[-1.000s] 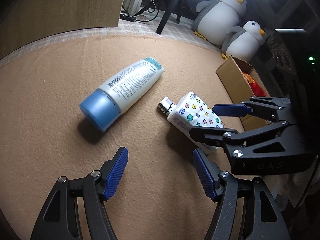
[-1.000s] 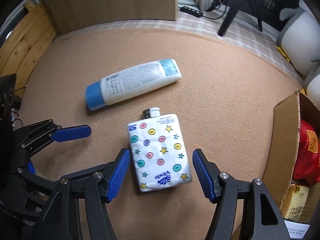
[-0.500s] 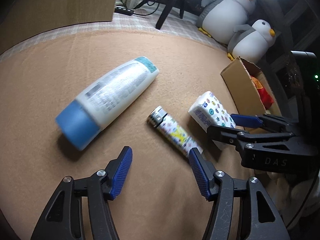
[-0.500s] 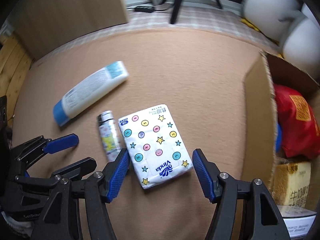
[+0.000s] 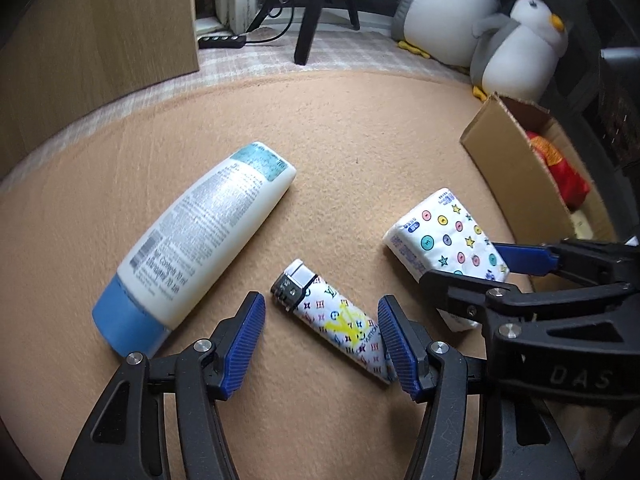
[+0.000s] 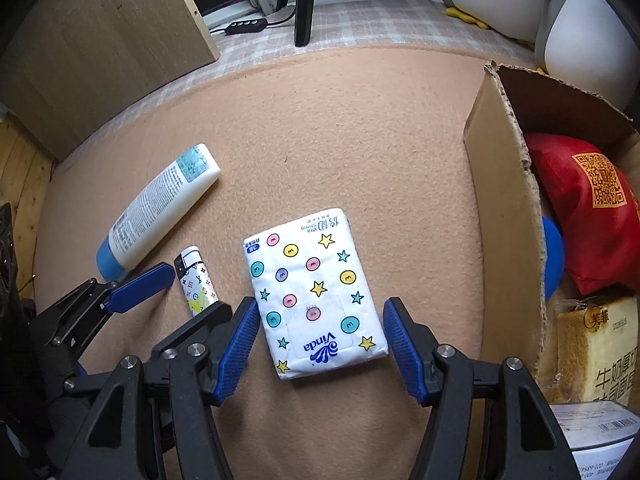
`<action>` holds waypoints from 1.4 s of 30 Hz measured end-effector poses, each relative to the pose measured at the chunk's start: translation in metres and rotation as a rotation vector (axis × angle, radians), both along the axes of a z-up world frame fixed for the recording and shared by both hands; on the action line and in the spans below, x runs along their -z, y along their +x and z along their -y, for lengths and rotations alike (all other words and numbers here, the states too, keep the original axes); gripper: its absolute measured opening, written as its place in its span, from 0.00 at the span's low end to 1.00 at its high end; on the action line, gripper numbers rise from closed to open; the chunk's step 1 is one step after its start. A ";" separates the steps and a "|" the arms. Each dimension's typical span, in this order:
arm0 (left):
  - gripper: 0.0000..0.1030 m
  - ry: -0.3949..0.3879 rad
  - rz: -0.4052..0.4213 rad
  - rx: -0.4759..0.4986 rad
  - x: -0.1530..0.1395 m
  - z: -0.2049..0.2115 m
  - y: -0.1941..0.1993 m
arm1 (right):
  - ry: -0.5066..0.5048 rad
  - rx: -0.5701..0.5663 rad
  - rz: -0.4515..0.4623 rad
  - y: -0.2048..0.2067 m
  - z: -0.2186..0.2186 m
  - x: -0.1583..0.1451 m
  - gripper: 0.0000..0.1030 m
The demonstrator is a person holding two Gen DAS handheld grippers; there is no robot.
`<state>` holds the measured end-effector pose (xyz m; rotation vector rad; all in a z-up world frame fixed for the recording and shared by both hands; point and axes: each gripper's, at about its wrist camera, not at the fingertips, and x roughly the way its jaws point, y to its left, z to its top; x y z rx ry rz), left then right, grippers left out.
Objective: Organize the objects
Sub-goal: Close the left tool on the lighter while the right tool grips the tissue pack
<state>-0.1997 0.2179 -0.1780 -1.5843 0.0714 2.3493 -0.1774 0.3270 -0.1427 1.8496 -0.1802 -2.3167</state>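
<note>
**Both grippers tipped down over the lighter and the tissue pack**

The lighter (image 5: 340, 320), white with coloured monograms, lies flat on the tan felt surface (image 5: 360, 140) between my left fingers. My left gripper (image 5: 322, 338) points steeply down at it; its jaws have just been closing in, and now stand spread, the right pad just at the lighter's base, the left pad clear of it. Just beside it lies the tissue pack (image 6: 316, 296), white with stars and dots, flat between my right fingers. My right gripper (image 6: 318, 346) also tilts steeply down, its jaws spread on either side of the pack and not pressing it. The two grippers sit close side by side. Beyond the lighter lies the lotion tube (image 5: 200, 240), blue cap towards me. To my right stands an open cardboard box (image 6: 504, 208) holding a red bag (image 6: 580, 208) and a bread packet (image 6: 596, 348). Two plush penguins (image 5: 516, 52) sit at the far edge.
</note>
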 end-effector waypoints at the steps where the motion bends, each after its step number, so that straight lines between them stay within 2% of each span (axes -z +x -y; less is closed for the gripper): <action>1: 0.60 -0.025 -0.010 0.009 0.000 -0.004 0.000 | -0.002 0.001 0.002 0.000 0.000 0.000 0.58; 4: 0.56 -0.095 -0.042 0.048 0.002 -0.012 0.003 | -0.009 0.003 0.009 -0.003 0.000 0.002 0.58; 8: 0.50 -0.096 -0.056 0.068 0.002 -0.009 0.005 | -0.011 0.001 0.014 -0.001 -0.002 0.001 0.58; 10: 0.44 -0.095 -0.063 0.078 0.001 -0.005 0.008 | -0.006 -0.005 0.014 -0.001 -0.001 0.001 0.58; 11: 0.40 -0.092 -0.064 0.082 0.000 -0.003 0.009 | -0.002 -0.011 0.013 0.000 0.000 0.001 0.58; 20: 0.28 -0.002 -0.033 0.038 -0.001 0.025 0.012 | 0.057 -0.072 -0.010 0.003 0.016 0.003 0.57; 22: 0.27 0.039 -0.017 0.016 -0.001 0.034 0.012 | 0.074 -0.088 -0.019 0.002 0.020 0.003 0.50; 27: 0.27 0.064 -0.009 -0.003 -0.001 0.042 0.020 | 0.118 -0.132 -0.046 0.005 0.028 0.004 0.48; 35: 0.27 0.016 -0.027 0.018 -0.001 0.041 0.036 | 0.133 -0.160 -0.074 0.010 0.034 0.002 0.47; 42: 0.26 0.110 -0.016 -0.040 -0.010 0.057 0.044 | 0.091 -0.146 -0.115 0.024 0.032 -0.011 0.46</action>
